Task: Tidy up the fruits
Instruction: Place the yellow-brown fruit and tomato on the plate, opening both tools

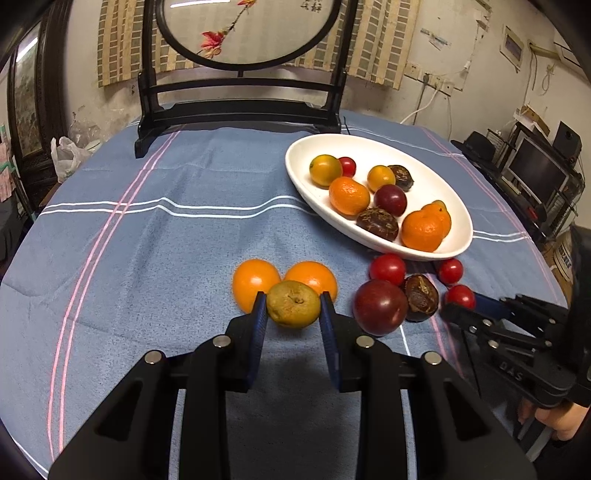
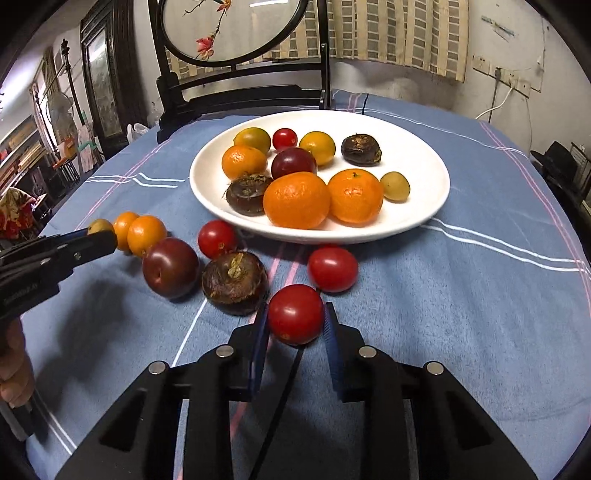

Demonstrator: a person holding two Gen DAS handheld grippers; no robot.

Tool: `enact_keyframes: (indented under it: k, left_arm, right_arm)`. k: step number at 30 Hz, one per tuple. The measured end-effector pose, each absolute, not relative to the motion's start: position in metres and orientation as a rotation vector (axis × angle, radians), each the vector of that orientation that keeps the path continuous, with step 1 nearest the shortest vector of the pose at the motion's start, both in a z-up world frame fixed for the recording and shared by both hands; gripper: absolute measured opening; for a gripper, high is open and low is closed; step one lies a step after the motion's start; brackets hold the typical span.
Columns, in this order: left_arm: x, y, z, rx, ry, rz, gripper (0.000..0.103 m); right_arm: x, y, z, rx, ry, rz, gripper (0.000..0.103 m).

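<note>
Left tongs (image 1: 293,304) grip greenish citrus (image 1: 293,303) — right tongs (image 2: 295,317) clamp red tomato (image 2: 295,314)

- Light looks dim and warm to me, coming from overhead; a strip of it glares off the round glass screen (image 1: 251,29).
- Soft shadows pool on the blue tablecloth (image 1: 147,240) just under both rigs.
- The white plate (image 2: 417,162) reads bright, nearly blown out.
- Heavy fisheye bending; corners are black.
- The centre is sharp, while the room's edges go soft and grainy.
</note>
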State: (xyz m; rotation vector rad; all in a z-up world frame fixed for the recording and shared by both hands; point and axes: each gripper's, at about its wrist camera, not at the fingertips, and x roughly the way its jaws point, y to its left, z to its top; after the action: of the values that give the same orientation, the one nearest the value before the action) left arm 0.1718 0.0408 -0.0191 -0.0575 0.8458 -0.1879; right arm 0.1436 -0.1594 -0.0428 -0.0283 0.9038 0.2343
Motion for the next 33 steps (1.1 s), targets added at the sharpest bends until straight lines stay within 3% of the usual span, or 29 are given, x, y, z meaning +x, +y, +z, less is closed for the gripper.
enact_keyframes:
  k: [8, 16, 29, 30, 31, 33]
  left_arm:
    - [0.173, 0.043, 0.002, -0.109, 0.830, -0.205, 0.028]
    - [0.214, 0.006, 0.044, -0.053, 0.803, -0.230, 0.028]
    - [0.306, -0.039, 0.001, -0.030, 0.932, -0.168, 0.028]
    - [0.308, -0.039, -0.001, -0.037, 0.936, -0.166, 0.032]
    - [0.310, -0.039, -0.003, -0.049, 0.947, -0.170, 0.042]
    - [0.310, -0.038, -0.004, -0.078, 0.962, -0.176, 0.052]
  right_arm:
    - [0.133, -0.179, 0.007, 0.085, 0.755, 0.259, 0.029]
    - [0.178, -0.180, 0.029, 0.073, 0.738, 0.245, 0.029]
    - [0.247, -0.180, -0.007, 0.095, 0.812, 0.198, 0.032]
    - [0.250, -0.181, -0.010, 0.101, 0.822, 0.200, 0.035]
    - [0.251, -0.181, -0.012, 0.107, 0.833, 0.205, 0.046]
    - [0.248, -0.183, -0.012, 0.110, 0.816, 0.186, 0.048]
